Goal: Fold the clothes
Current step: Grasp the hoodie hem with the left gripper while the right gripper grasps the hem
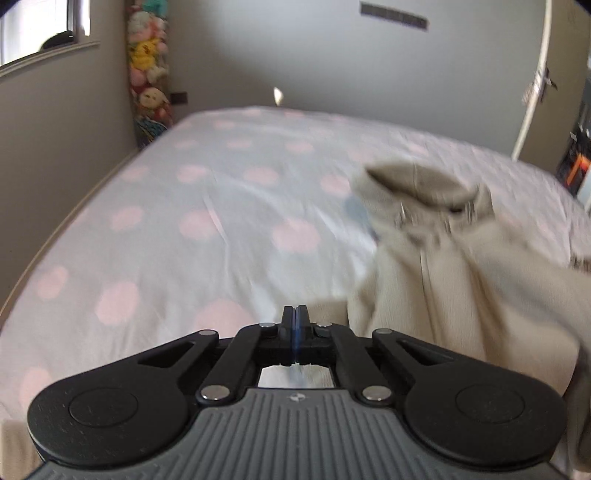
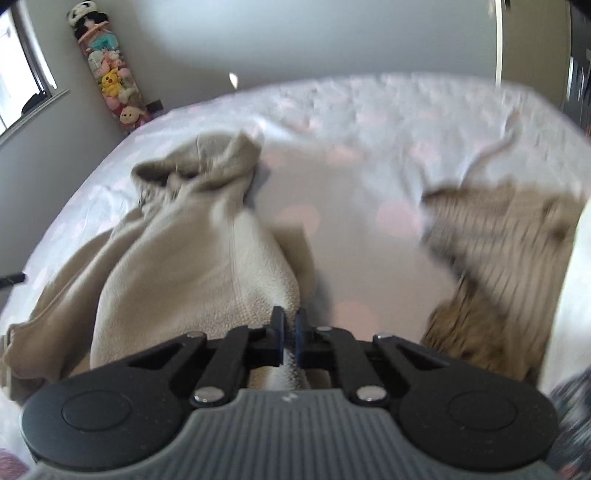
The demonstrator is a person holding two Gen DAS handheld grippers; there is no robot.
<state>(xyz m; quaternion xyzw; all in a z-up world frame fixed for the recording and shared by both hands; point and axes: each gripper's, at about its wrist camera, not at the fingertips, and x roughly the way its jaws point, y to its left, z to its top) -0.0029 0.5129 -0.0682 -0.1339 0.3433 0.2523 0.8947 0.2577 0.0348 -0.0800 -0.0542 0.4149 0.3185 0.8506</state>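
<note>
A beige hooded sweatshirt (image 2: 177, 251) lies bunched on the polka-dot bed sheet (image 2: 332, 206), its hood (image 2: 207, 162) toward the far side. My right gripper (image 2: 290, 321) is shut on a fold of its lighter inner fabric, which runs between the fingers. In the left wrist view the same sweatshirt (image 1: 461, 280) is draped at the right, hood (image 1: 424, 188) uppermost. My left gripper (image 1: 295, 317) is shut, pads pressed together with no cloth showing between them; a beige edge lies just to its right. Both views are motion-blurred.
A brown ribbed garment (image 2: 498, 251) lies on the bed to the right, with something white beside it. A column of plush toys (image 1: 149, 66) stands in the room corner next to a window (image 1: 33, 33). An open door (image 1: 535, 85) is at the far right.
</note>
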